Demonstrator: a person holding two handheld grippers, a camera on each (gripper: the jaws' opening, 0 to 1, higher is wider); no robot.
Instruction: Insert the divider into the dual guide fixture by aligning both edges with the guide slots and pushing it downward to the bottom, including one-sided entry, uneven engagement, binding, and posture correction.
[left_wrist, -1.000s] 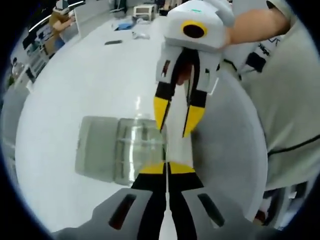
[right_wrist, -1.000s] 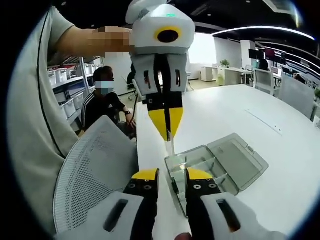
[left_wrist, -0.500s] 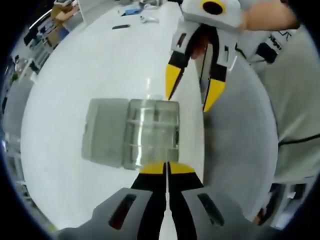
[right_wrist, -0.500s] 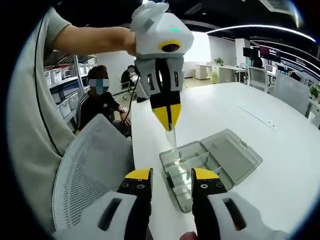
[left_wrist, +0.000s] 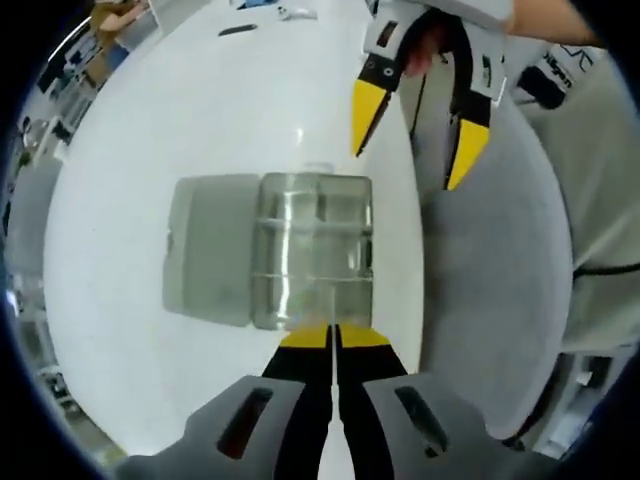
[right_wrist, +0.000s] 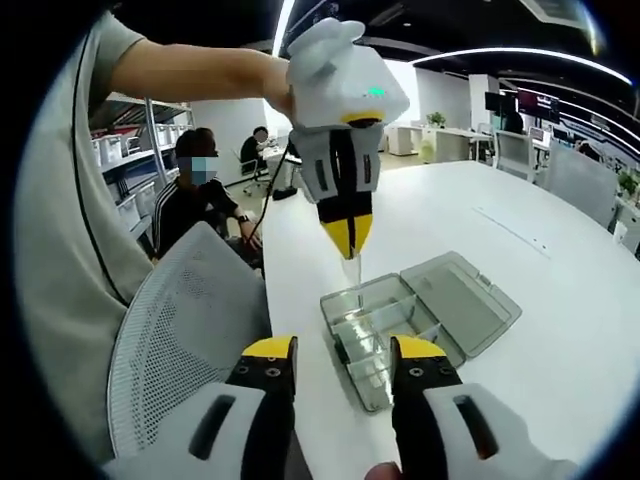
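On the white table (right_wrist: 560, 300) lies a clear plastic box (right_wrist: 385, 340) with its flat lid (right_wrist: 462, 302) folded open to one side, and thin partition walls divide its tray into compartments. This box with its slots is the guide fixture. The table top is smooth and glossy and it reflects the ceiling lights. Far away on it, in the left gripper view, some small objects lie near the far edge (left_wrist: 238, 28); they are too small to identify.

Beside the table edge stands a chair with a grey mesh back (right_wrist: 185, 330), finely perforated and curved. It is just beside the box, between the person and the table. A person's light grey shirt (right_wrist: 60, 250) covers the left side of the right gripper view, and a bare arm (right_wrist: 190, 70) reaches to the white housing of the left gripper (right_wrist: 350, 240). Behind, another person sits near shelves with bins (right_wrist: 125, 150).

The left gripper has its yellow-tipped jaws pressed together on the divider (right_wrist: 354, 268), a thin clear strip that hangs downward from the tips, above the near edge of the box and not yet in the slots as far as I can tell. The right gripper (right_wrist: 340, 350) has its jaws spread apart and holds nothing; in the left gripper view it (left_wrist: 415, 125) hangs over the chair and the table edge, near the box (left_wrist: 315, 250).
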